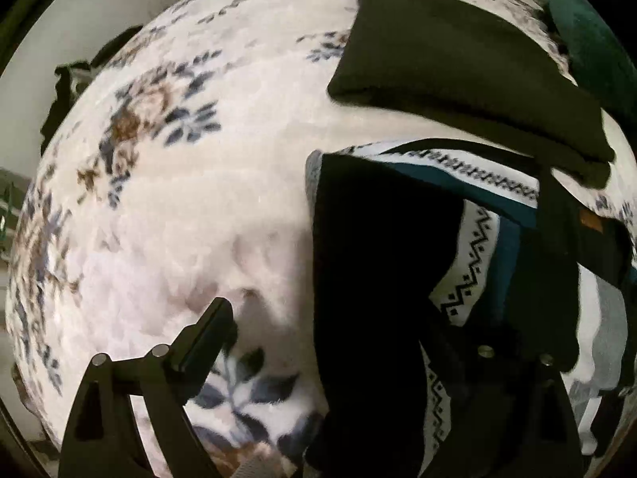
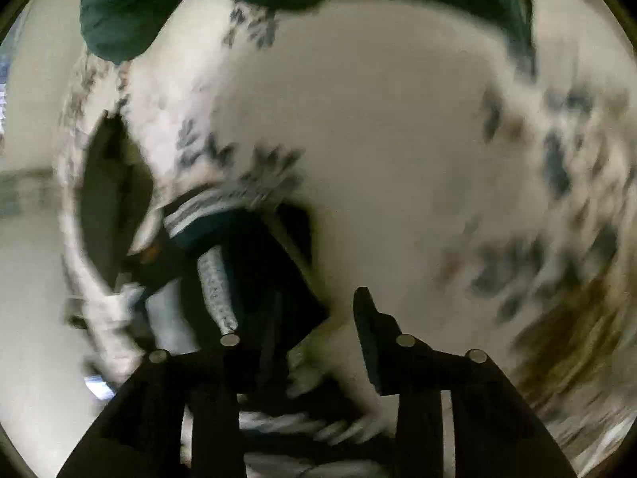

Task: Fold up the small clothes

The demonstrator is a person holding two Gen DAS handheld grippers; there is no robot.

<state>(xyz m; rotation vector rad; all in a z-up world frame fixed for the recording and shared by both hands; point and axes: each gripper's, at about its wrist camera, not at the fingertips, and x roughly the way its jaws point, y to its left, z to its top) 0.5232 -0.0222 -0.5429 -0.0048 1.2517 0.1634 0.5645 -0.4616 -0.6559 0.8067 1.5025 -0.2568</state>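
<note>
A small knit garment (image 1: 398, 263), black with white zigzag bands and a teal stripe, lies crumpled on a white floral blanket (image 1: 179, 199). My left gripper (image 1: 338, 326) is open; its left finger (image 1: 211, 334) rests over the blanket, and the garment covers the right finger. In the right wrist view the same garment (image 2: 247, 263) is draped over the left finger of my right gripper (image 2: 310, 310), which is open. The right finger (image 2: 370, 330) stands free. This view is blurred.
A folded black garment (image 1: 458, 63) lies on the blanket beyond the knit one. A dark green cloth (image 2: 131, 12) lies at the far edge, and shows at the right edge of the left wrist view (image 1: 589, 47). The black garment (image 2: 111, 183) shows at left.
</note>
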